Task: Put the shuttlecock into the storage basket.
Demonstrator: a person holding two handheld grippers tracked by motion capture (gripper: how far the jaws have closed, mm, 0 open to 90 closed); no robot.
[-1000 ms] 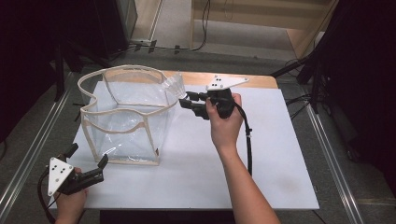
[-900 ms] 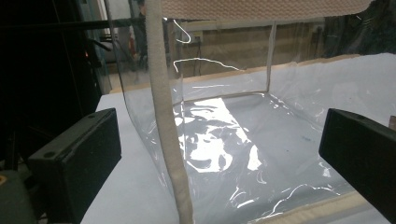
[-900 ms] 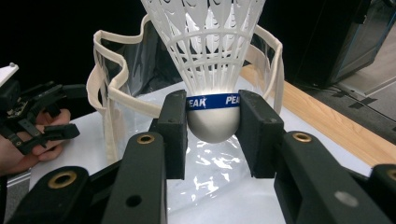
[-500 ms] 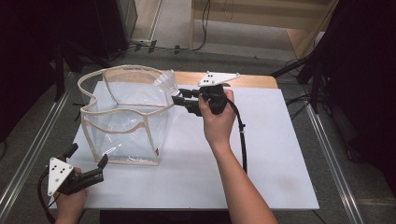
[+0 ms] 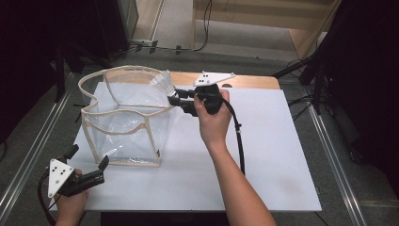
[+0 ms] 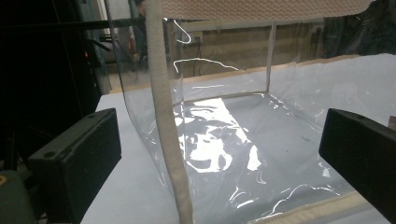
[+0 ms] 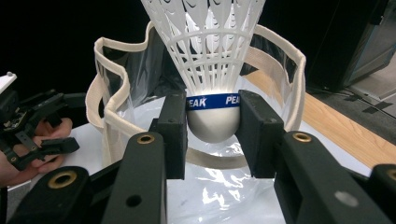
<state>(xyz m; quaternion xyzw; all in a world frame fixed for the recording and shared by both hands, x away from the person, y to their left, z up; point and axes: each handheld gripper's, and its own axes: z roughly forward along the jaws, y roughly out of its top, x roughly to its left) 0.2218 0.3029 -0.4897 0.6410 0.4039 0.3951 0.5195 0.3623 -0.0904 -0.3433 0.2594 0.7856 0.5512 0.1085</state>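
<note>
A white plastic shuttlecock (image 7: 212, 79) with a blue band and a rounded grey-white base sits between the jaws of my right gripper (image 7: 212, 119), which is shut on its base. From above, the shuttlecock (image 5: 161, 84) is held over the right rim of a clear plastic bag (image 5: 123, 117) with cream fabric edging, and the right gripper (image 5: 178, 101) points left at that rim. My left gripper (image 5: 87, 157) rests at the table's front left corner, open, with the bag's near corner seam (image 6: 166, 121) ahead of its jaws but untouched.
The bag stands upright on a white tabletop (image 5: 263, 155). A wooden strip (image 5: 249, 81) runs along the table's far edge. Metal rails (image 5: 329, 146) flank the table. The right gripper's black cable (image 5: 237, 136) trails along the forearm.
My right gripper has carried the shuttlecock left and slightly away, from beside the bag to over its right rim. The left gripper has stayed put.
</note>
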